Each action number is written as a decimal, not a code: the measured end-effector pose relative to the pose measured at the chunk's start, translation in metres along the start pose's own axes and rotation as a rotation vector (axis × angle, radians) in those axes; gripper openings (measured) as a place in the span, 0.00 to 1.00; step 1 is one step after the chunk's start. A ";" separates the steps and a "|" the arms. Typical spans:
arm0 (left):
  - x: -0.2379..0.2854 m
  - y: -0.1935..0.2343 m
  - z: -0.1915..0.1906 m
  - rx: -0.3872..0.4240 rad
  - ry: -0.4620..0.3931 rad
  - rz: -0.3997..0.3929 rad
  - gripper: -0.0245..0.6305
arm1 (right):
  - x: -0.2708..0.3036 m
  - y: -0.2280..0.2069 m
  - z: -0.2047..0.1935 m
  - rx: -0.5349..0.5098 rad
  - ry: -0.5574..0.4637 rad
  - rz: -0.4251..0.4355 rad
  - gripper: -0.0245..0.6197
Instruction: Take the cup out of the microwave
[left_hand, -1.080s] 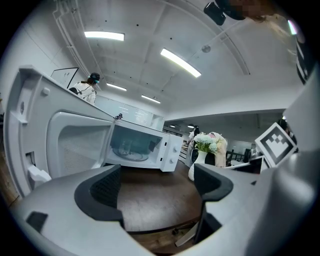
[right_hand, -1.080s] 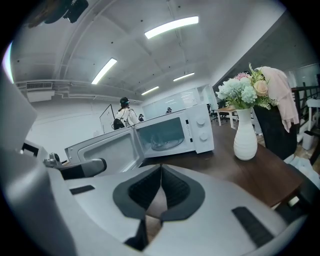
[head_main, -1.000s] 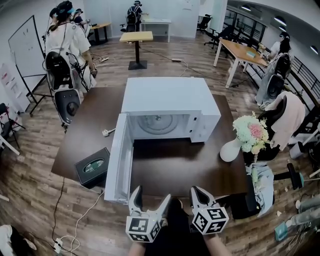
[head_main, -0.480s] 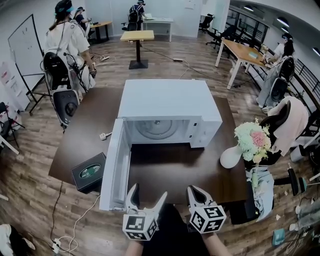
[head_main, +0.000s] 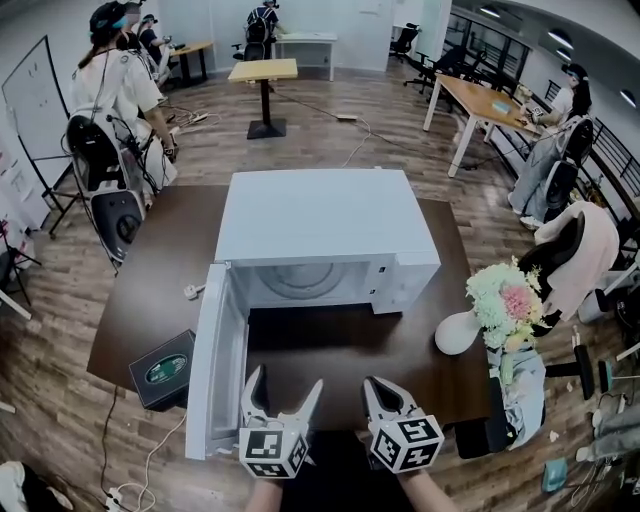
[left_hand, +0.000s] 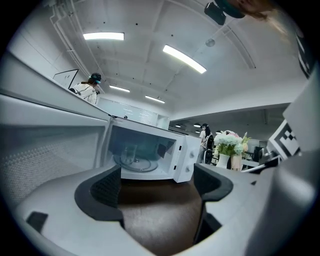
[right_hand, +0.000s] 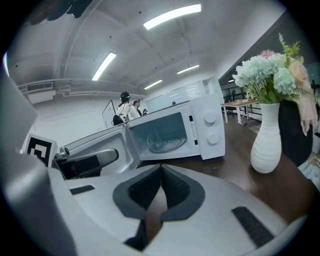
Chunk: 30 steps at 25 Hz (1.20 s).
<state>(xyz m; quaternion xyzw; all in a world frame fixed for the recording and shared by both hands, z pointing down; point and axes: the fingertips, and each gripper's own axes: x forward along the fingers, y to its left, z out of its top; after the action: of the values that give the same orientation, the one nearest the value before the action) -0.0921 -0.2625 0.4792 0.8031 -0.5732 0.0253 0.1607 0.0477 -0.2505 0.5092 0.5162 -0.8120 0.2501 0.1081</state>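
Left gripper (left_hand: 160, 187): jaws spread wide, nothing between them but bare bench (left_hand: 160, 220). Right gripper (right_hand: 161, 168): jaws pressed together, empty. Both are held low at the bench's near edge, side by side, well short of the microwave (head_main: 320, 215). Cup (left_hand: 129, 152): clear glass, upright on the turntable inside the cavity, long axis vertical; faint in both gripper views, not discernible in the head view. Door (head_main: 215, 370): swung fully open to the left, just beside the left gripper. Relation for the reach: the cup lies straight ahead of and beyond the left jaws, which face the cavity mouth; the right gripper stands off toward the control-panel side. Judgement: the left, already parted, is the better placed. Also on the bench: white vase (right_hand: 267, 137) with flowers at right, dark box (head_main: 165, 370) at left.
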 end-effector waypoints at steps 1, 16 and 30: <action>0.006 0.002 0.001 0.000 0.001 0.002 0.70 | 0.004 -0.001 0.002 0.001 0.002 0.001 0.03; 0.084 0.040 0.016 0.006 -0.005 0.033 0.69 | 0.059 -0.018 0.030 -0.011 0.003 0.013 0.03; 0.159 0.085 0.027 0.037 -0.021 0.077 0.69 | 0.110 -0.016 0.045 -0.029 0.042 0.050 0.03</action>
<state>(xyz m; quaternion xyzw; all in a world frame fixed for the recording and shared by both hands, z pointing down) -0.1208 -0.4403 0.5090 0.7837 -0.6046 0.0336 0.1385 0.0165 -0.3656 0.5236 0.4889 -0.8256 0.2517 0.1263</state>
